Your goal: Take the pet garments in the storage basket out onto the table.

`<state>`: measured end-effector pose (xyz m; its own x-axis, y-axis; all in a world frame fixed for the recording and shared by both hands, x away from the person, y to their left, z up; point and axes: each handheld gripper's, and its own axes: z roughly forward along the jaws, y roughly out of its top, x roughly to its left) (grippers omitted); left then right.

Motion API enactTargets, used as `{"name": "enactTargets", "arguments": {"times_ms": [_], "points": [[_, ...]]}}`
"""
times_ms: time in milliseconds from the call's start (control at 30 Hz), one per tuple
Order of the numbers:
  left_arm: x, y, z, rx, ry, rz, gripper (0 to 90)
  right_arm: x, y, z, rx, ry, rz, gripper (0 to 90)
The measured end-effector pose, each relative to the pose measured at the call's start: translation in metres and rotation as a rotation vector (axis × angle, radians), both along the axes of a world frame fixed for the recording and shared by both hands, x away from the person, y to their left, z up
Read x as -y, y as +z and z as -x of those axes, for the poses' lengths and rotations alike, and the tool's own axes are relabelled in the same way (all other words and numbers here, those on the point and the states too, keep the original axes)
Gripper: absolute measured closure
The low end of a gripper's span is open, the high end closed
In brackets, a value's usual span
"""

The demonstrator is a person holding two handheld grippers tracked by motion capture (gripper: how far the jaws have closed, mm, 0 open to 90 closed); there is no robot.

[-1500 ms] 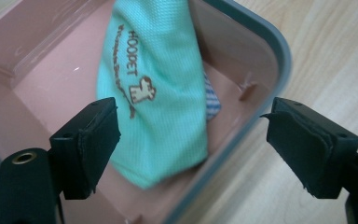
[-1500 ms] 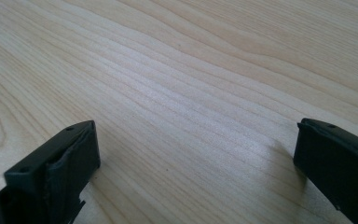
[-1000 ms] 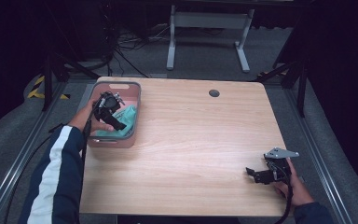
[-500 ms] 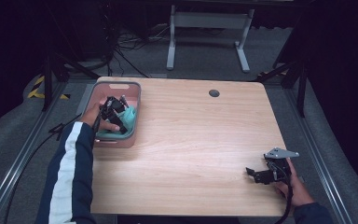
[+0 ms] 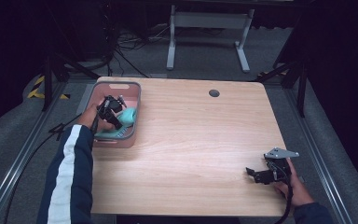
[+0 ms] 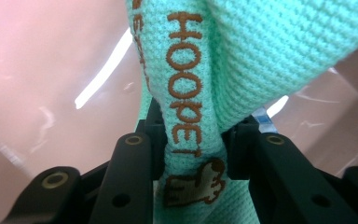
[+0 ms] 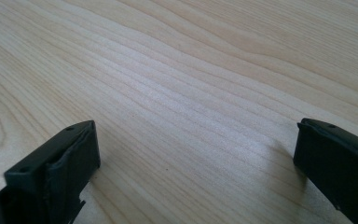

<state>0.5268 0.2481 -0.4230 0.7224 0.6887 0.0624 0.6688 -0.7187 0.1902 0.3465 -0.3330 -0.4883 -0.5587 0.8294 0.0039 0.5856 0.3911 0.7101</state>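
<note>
The left gripper [image 6: 191, 140] squeezed a green cloth [image 6: 261, 51] between its jaws, pink bin [image 5: 103, 140] around it. The right gripper [image 7: 193, 154] was wide, table [image 7: 191, 70] under it.

Table [image 5: 182, 154]: carries everything listed.

Bin [image 5: 131, 93]: on the table at its far left corner, one long side along the left edge.

Cloth [image 5: 126, 117]: in the bin, toward the bin's near right part. In my left gripper view a fold of it [image 6: 193, 93] runs up between my jaws, bin wall behind it.

My left gripper [image 5: 110, 108]: inside the bin, just left of the cloth and touching it, jaws pressed against the fold.

Hole [image 5: 214, 93]: in the tabletop near the far edge, right of centre, well apart from the bin.

My right gripper [image 5: 257, 175]: near the table's near right corner, jaws wide apart over bare board [image 7: 191, 93], pointing left.
</note>
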Motion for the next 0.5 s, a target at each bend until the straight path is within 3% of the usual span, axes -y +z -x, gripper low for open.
{"name": "enactTargets", "arguments": {"times_ms": [133,300,500], "points": [[-0.006,0.012,0.006,0.06,0.034,0.034,70.1,0.0,0.0,0.0,0.0,0.0,0.001,0.6],[-0.016,0.028,0.016,0.133,0.072,0.125,70.5,0.0,0.0,0.0,0.001,-0.002,0.0,0.6],[-0.025,0.042,0.03,0.217,0.104,0.188,70.7,0.0,0.0,0.001,-0.001,-0.006,-0.004,0.7]]}}
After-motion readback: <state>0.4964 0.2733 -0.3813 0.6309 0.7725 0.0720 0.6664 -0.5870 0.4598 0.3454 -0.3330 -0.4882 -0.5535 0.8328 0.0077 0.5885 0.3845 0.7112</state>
